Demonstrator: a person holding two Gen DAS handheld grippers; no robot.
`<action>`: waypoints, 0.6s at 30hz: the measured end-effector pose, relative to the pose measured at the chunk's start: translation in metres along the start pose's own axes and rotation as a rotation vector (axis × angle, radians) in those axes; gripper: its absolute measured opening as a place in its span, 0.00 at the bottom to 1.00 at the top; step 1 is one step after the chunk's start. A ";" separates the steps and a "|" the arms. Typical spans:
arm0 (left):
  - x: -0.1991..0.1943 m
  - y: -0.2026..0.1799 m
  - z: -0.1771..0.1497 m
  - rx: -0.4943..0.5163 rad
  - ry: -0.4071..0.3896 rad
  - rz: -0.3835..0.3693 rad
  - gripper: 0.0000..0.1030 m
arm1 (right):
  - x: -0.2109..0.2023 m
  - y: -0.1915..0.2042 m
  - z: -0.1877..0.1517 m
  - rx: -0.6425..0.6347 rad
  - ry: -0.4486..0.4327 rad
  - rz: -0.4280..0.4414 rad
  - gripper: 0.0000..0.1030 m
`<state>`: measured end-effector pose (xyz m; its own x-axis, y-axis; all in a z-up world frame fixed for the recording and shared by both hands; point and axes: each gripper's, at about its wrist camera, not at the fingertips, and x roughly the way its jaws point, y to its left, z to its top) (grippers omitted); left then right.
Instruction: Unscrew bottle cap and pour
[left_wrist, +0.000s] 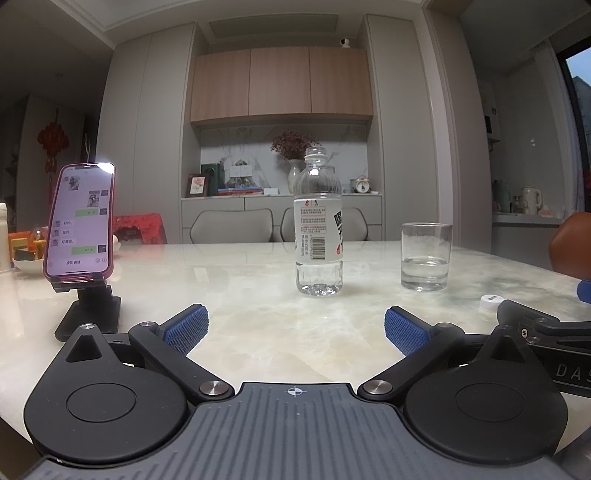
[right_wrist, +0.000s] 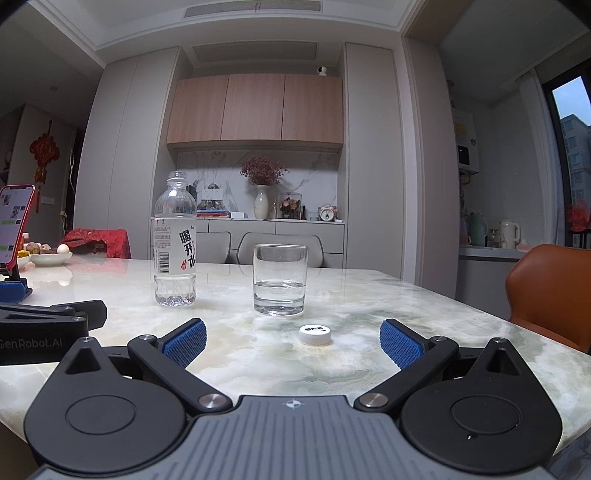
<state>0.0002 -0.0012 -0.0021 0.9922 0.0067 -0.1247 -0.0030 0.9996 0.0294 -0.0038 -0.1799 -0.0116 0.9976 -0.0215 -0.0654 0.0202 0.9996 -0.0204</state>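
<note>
A clear plastic bottle (left_wrist: 318, 225) (right_wrist: 175, 243) stands upright on the marble table (left_wrist: 258, 332) (right_wrist: 351, 295), uncapped and nearly empty. To its right stands a glass (left_wrist: 425, 256) (right_wrist: 279, 280) holding some water. The white cap (right_wrist: 314, 335) (left_wrist: 491, 303) lies flat on the table in front of the glass. My left gripper (left_wrist: 295, 328) is open, low over the table, some way short of the bottle, nothing between its blue pads. My right gripper (right_wrist: 293, 341) is open too, with the cap lying on the table between its spread fingers, untouched.
A lit phone (left_wrist: 79, 221) on a black stand sits at the table's left. A plate of food (right_wrist: 50, 256) lies at the far left. An orange chair (right_wrist: 550, 291) stands at the right edge. Grey chairs (right_wrist: 277, 251) line the far side.
</note>
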 end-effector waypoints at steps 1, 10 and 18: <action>0.000 0.000 0.000 0.000 0.001 -0.001 1.00 | 0.000 0.000 0.000 -0.001 0.001 0.000 1.00; 0.003 0.003 0.004 -0.017 0.038 -0.004 1.00 | 0.003 -0.001 0.002 -0.013 0.031 0.012 1.00; 0.010 0.005 0.011 -0.012 0.099 -0.018 1.00 | 0.008 -0.001 0.009 -0.037 0.106 0.039 1.00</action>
<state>0.0113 0.0033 0.0072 0.9749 -0.0089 -0.2226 0.0125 0.9998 0.0146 0.0047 -0.1806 -0.0027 0.9850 0.0131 -0.1721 -0.0226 0.9983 -0.0529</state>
